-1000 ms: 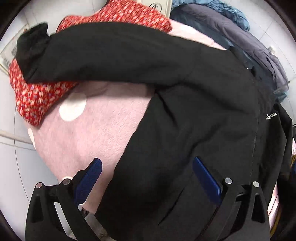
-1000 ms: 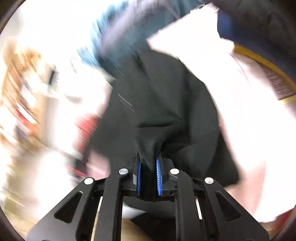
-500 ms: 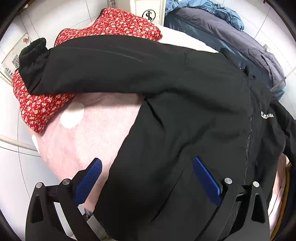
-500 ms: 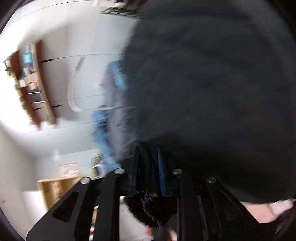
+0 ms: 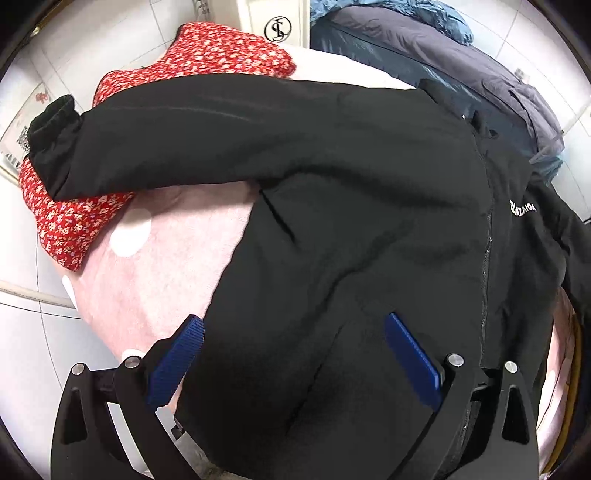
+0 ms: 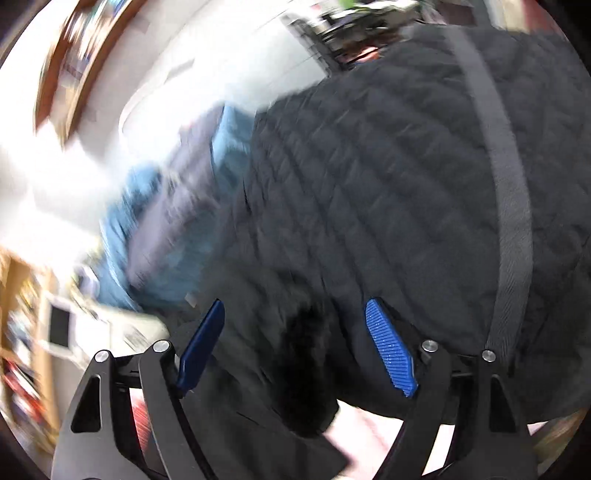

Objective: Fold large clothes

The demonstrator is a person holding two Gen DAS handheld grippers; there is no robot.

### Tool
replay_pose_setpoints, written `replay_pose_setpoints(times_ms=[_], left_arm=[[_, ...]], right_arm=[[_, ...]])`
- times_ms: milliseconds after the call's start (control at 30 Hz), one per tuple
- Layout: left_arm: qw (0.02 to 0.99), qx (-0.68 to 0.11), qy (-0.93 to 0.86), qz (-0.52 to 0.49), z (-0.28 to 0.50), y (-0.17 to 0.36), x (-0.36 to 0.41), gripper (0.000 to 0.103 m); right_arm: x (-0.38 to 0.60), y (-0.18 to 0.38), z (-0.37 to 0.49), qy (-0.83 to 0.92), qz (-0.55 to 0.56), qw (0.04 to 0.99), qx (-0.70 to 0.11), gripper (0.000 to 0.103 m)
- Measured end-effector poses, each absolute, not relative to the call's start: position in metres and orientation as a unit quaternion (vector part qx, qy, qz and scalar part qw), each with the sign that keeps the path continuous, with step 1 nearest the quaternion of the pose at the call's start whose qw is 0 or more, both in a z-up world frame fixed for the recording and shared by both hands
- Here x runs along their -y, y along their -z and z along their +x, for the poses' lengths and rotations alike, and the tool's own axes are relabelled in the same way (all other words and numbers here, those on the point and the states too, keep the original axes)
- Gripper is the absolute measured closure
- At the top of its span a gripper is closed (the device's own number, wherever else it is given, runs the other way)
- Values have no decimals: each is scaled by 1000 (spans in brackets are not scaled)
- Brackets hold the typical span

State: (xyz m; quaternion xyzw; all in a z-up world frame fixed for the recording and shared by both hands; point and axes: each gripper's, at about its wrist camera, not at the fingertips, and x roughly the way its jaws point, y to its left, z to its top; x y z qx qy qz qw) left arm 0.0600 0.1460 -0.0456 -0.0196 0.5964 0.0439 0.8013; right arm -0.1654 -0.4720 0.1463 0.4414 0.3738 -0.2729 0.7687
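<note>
The black jacket [image 5: 351, 229] fills the middle and right of the left wrist view, spread front up over a pink blanket [image 5: 177, 258]. Its zip [image 5: 487, 258] runs down the right side of the frame, with a small white logo [image 5: 522, 209] just right of it. 1 sleeve [image 5: 177, 147] stretches toward the upper left, its cuff [image 5: 51, 118] at the left edge, lying across a red floral garment [image 5: 70, 225]. A white dot [image 5: 131, 232] shows on the blanket just below that sleeve. In the upper right a dark grey-blue coat [image 5: 461, 55] lies behind the jacket collar, with a lighter blue garment [image 5: 424, 18] touching it at the top edge. White floor tiles [image 5: 22, 332] show at the left.

The left gripper [image 5: 293, 345] hovers at the bottom of its frame with its 2 blue pads [image 5: 177, 356] spread wide; the jacket hem lies beneath them, and neither pad presses on the cloth.

The right wrist view is blurred. The right gripper [image 6: 295, 343] sits at the bottom centre, its jaws having just been opening and now standing wide, with a dark fold of the jacket [image 6: 388, 184] between the pads [image 6: 389, 349] but apart from both. Quilted black lining fills the right and centre of that frame, crossed by a grey strap [image 6: 511, 221] on the right. Blue and grey cloth [image 6: 162, 236] shows at centre left, and wooden shelving [image 6: 74, 55] in the upper left.
</note>
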Motion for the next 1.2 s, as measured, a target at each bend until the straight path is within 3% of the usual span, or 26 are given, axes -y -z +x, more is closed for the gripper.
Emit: replay_pose_setpoints(times_ms=[100,167,233,367,567,800,867,933,1000,1033,1067,1100,1133,1200], left_arm=[[801,-598,-36,-11,58,46,-139,6],[803,-595,-31,-4,54,45,-137,6],[803,-595,-29,3,48,46,-137,6],[792,-609,-33,-1,33,57,-145,6],[783,-620,-51,-15,3,69,-170,6],[766,-639,-71,-23,-47,88,-212,6],[757,-648,-76,-33,-63,97,-223,6],[745,-661,-78,-43,-77,110,-229,6],[733,-674,-73,-54,-88,124,-229,6],[728,-679,-69,-58,-92,131,-226,6],[724,-684,-64,-58,-94,137,-222,6],[719,-690,-55,-55,-96,144,-215,9],[718,-693,-48,-50,-97,148,-209,14],[720,-692,-21,-44,-97,148,-197,48]], right_arm=[[457,-165,-173,360,355,780,-370,24],[431,-195,-183,428,257,809,-310,24],[406,-208,-181,391,213,849,-284,20],[340,-207,-138,257,95,901,-336,19],[261,-86,-70,48,64,839,-538,18],[250,54,-106,37,123,717,-685,23],[257,82,-117,50,142,681,-717,31],[255,79,-123,54,138,692,-707,33],[248,78,-122,45,103,688,-717,42],[244,77,-121,38,81,686,-722,53],[242,76,-120,22,78,684,-725,72],[240,72,-119,12,66,683,-728,77],[240,68,-119,4,64,683,-727,94],[245,53,-121,-12,70,689,-721,95]])
